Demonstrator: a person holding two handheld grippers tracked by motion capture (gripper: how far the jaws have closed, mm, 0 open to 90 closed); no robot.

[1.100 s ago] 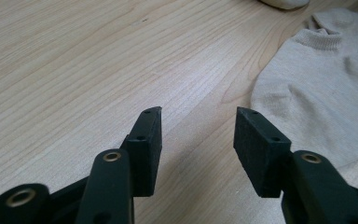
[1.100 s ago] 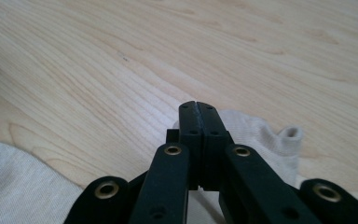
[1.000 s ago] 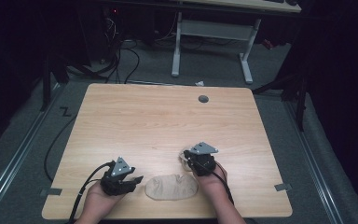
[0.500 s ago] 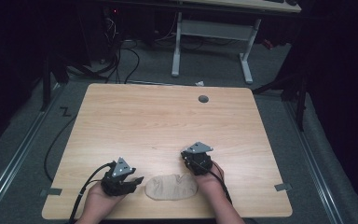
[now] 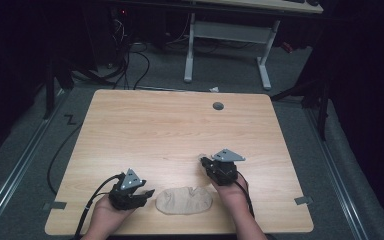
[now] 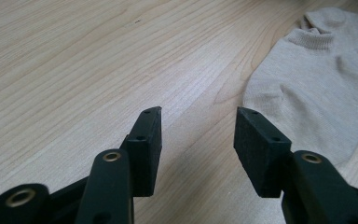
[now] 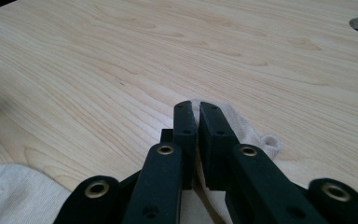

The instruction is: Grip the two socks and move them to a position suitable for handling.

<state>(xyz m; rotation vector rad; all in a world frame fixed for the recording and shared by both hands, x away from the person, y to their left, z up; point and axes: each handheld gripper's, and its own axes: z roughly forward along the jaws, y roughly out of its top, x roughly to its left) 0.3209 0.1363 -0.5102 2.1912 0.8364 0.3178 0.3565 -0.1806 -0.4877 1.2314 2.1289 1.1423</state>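
1. You have one worktop (image 5: 170, 130) in front of you, two grippers on it, one in each hand, and beige sock fabric near its front edge. One grey round grommet (image 5: 218, 105) sits toward the far right of the wood.

2. Your left gripper (image 5: 147, 193) rests low at the front left, pointing right toward the sock. Its jaws stand well apart with nothing between them; in the left gripper view bare wood shows in the gap, and the right pad sits just beside the sock's edge without pressing on it.

3. One beige sock (image 5: 184, 200) lies flat between your two hands, close to the front edge. Its long axis runs left to right across the worktop. The rounded end points toward your left gripper, and the bunched, ribbed end lies toward your right hand. In the left gripper view the ribbed cuff (image 6: 314, 37) lies at the far side of the fabric.

4. Your right gripper (image 5: 204, 161) sits just right of the sock and a little farther back, pointing away from you and to the left. Its jaws have just been closing and now pinch a thin fold of beige fabric (image 7: 247, 128), which shows beyond and beside the pads. Whether that fold belongs to the same sock or to a second one, you cannot tell.
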